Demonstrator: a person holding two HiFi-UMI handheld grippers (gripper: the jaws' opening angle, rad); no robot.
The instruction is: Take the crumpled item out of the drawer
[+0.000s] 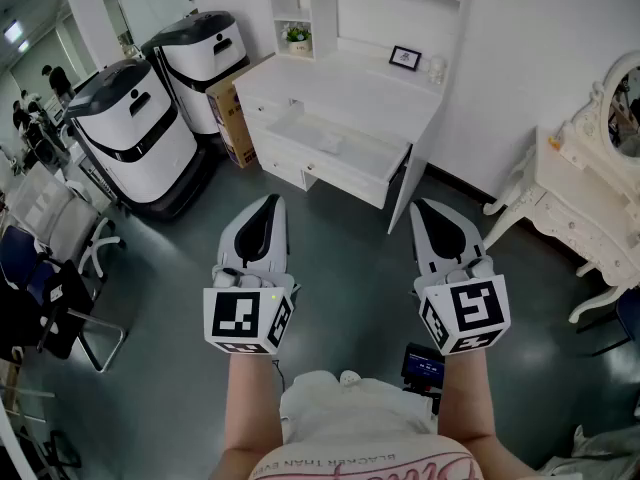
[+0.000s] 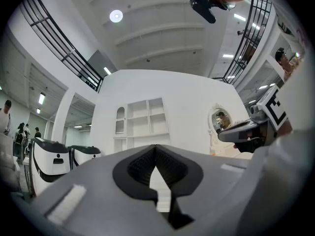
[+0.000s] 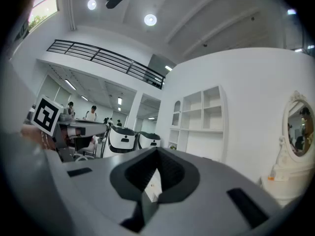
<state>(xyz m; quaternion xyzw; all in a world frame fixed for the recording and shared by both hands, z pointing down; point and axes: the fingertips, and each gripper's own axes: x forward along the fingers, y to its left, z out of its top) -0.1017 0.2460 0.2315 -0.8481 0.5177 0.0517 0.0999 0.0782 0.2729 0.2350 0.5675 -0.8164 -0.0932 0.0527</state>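
Head view has the left gripper (image 1: 268, 204) and right gripper (image 1: 427, 208) side by side, well short of the white desk (image 1: 350, 83). Each has its jaws pressed together on nothing. The crumpled item (image 1: 329, 144), a small pale lump, lies near the middle of the open drawer (image 1: 380, 160). White on white, it is easily misjudged. Jaws arriving closed would likely shove it toward the drawer's back edge or knock the front rim.

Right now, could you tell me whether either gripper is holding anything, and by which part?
Nothing is held: the left gripper and the right gripper both have their jaws together and empty, short of the open drawer.
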